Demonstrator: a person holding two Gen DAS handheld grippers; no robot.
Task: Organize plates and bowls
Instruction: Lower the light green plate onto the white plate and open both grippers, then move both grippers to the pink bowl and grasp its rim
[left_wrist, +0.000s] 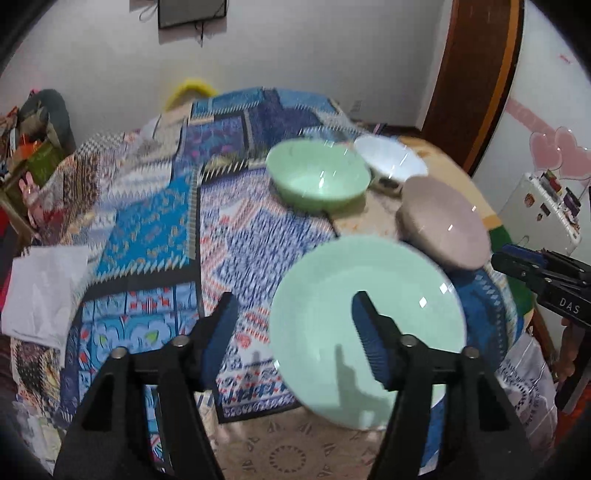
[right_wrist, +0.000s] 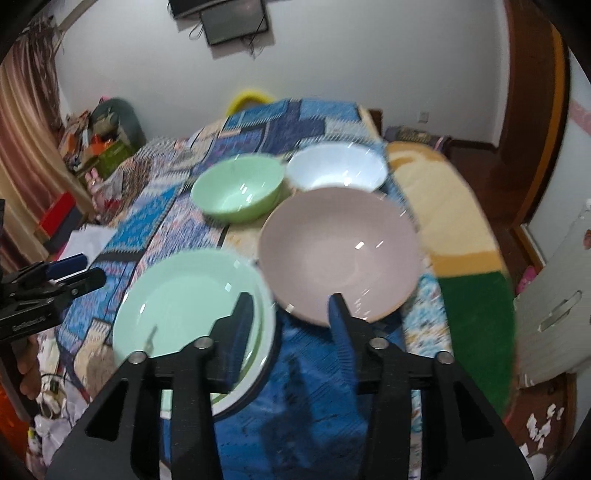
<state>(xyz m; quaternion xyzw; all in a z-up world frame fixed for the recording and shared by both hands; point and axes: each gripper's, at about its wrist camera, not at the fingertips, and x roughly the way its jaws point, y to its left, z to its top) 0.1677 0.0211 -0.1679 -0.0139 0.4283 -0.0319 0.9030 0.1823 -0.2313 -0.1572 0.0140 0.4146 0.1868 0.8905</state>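
A mint green plate (left_wrist: 369, 314) (right_wrist: 184, 295) lies near the front on the patterned cloth; in the right wrist view it rests on another plate with a white rim. Behind it stand a mauve bowl (left_wrist: 443, 221) (right_wrist: 340, 251), a green bowl (left_wrist: 317, 177) (right_wrist: 238, 188) and a white bowl (left_wrist: 391, 155) (right_wrist: 336, 166). My left gripper (left_wrist: 295, 314) hovers open over the plate's left edge, gripping nothing. My right gripper (right_wrist: 291, 301) is open above the gap between the plate and the mauve bowl, holding nothing. Each gripper shows at the edge of the other's view.
A blue patchwork cloth (left_wrist: 221, 229) covers the surface, with a yellow and green blanket (right_wrist: 461, 240) on its right side. A white sheet of paper (left_wrist: 40, 291) lies at the left edge. A box of clutter (right_wrist: 99, 147) stands far left, a white cabinet (right_wrist: 554, 314) right.
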